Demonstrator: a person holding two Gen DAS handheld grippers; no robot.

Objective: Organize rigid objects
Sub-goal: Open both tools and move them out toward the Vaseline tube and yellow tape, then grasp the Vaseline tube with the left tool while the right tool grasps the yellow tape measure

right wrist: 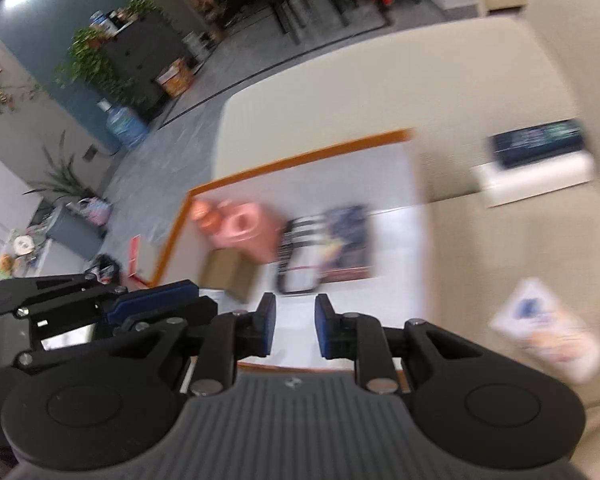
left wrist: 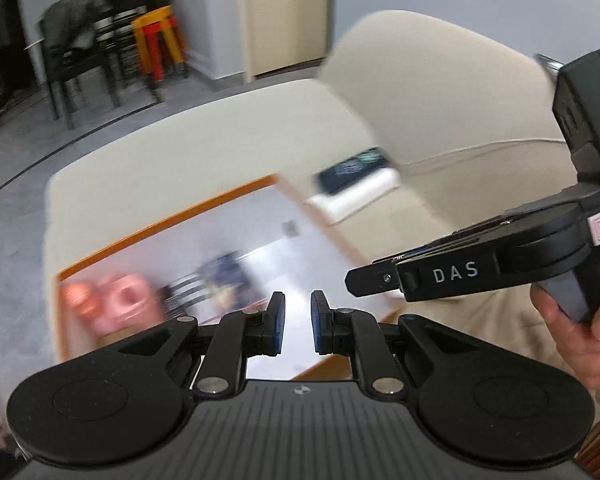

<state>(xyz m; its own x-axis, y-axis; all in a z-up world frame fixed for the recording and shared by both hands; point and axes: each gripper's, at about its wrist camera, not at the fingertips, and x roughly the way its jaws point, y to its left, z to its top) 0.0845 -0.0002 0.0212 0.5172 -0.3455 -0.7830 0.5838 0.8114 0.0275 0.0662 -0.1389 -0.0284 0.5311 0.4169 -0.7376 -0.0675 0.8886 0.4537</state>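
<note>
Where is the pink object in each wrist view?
Left wrist: the pink object sits low left, in the white tray's near-left corner.
Right wrist: the pink object lies centre-left, near the tray's left edge.
Shared landmark: the tray's orange rim, and the dark booklet beside the pink object.

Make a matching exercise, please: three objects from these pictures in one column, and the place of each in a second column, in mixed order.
Objects:
1. pink object
2. dark box
3. blue water jug

Places:
A. on the floor near the plants
B. on the orange-edged board
C. on the beige sofa, on a white item

Pairs: 1-B, 2-C, 3-A
</note>
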